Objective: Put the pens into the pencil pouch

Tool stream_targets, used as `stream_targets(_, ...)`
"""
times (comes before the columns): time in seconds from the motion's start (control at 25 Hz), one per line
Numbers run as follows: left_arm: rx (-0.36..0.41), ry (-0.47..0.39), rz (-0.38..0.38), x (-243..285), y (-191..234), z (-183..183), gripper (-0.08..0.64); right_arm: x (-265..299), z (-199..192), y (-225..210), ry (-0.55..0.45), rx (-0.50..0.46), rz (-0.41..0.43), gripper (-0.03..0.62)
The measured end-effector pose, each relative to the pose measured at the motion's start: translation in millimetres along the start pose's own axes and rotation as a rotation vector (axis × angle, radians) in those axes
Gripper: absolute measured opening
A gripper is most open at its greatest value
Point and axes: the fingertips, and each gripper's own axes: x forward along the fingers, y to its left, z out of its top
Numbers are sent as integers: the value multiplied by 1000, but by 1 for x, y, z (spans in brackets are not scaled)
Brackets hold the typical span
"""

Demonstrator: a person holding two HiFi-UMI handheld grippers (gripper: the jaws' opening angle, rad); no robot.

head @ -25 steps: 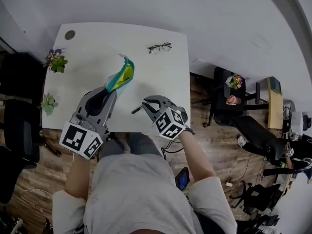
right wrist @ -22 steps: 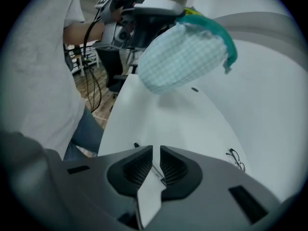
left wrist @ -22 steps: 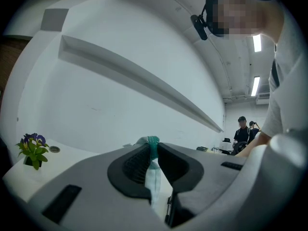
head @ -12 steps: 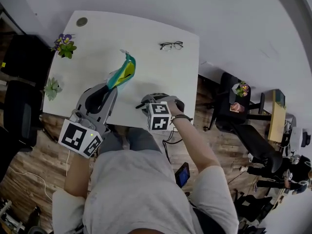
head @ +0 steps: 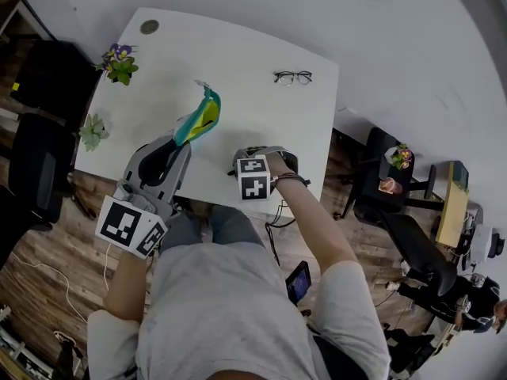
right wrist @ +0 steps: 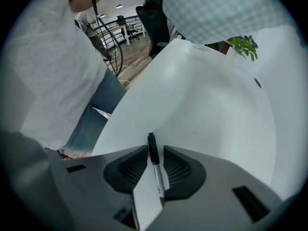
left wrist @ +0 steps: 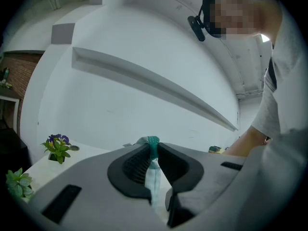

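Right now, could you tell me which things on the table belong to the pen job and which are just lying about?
Job:
pencil pouch, clamped in the left tongs
pen, clamped in the right tongs

Lying about:
glasses
flowering plant
green plant

Under its own marker cube point(head: 254, 179) and the hand point(head: 279, 165), the right tongs point(right wrist: 155, 149) keep their jaws out of the head view, and the pen point(right wrist: 157, 177) with them. In the right gripper view the pen's lower end runs behind the tongs' body. The pencil pouch point(head: 200, 119) has its near end buried in the left tongs point(left wrist: 153, 150), whose own view shows only a thin teal edge. Whether the pouch's mouth is open cannot be told. Arms cover part of the near edge of the worktop point(head: 238, 77).
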Motion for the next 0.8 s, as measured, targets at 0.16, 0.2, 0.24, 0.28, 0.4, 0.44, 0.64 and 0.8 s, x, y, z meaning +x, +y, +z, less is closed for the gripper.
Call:
stream_targets(0.16, 4, -3, 8, 1, -1, 1, 66, -2, -1, 2, -29, 13, 5, 76)
stream_targets(0.2, 4, -4, 8, 1, -1, 2, 66, -2, 0, 3, -39, 15, -3, 63)
stream_targets(0.24, 4, -4, 6, 1, -1, 2, 66, -3, 1, 4, -54, 24, -15, 61)
stream_targets(0.28, 5, -5, 3, 1, -2, 2, 66, -5, 3, 3, -72, 42, -32, 61)
stream_targets(0.4, 6, -5, -10, 1, -2, 1, 66, -14, 11, -4, -157, 134, -93, 61)
stream_targets(0.44, 7, -4, -15, 2, -2, 1, 66, -20, 14, -9, -191, 167, -121, 61)
stream_targets(0.64, 10, -1, -46, 16, -4, 4, 66, -60, 19, -39, -352, 327, -280, 61)
stream_targets(0.8, 20, -5, -73, 22, -7, 6, 66, -98, 19, -61, -498, 495, -418, 61)
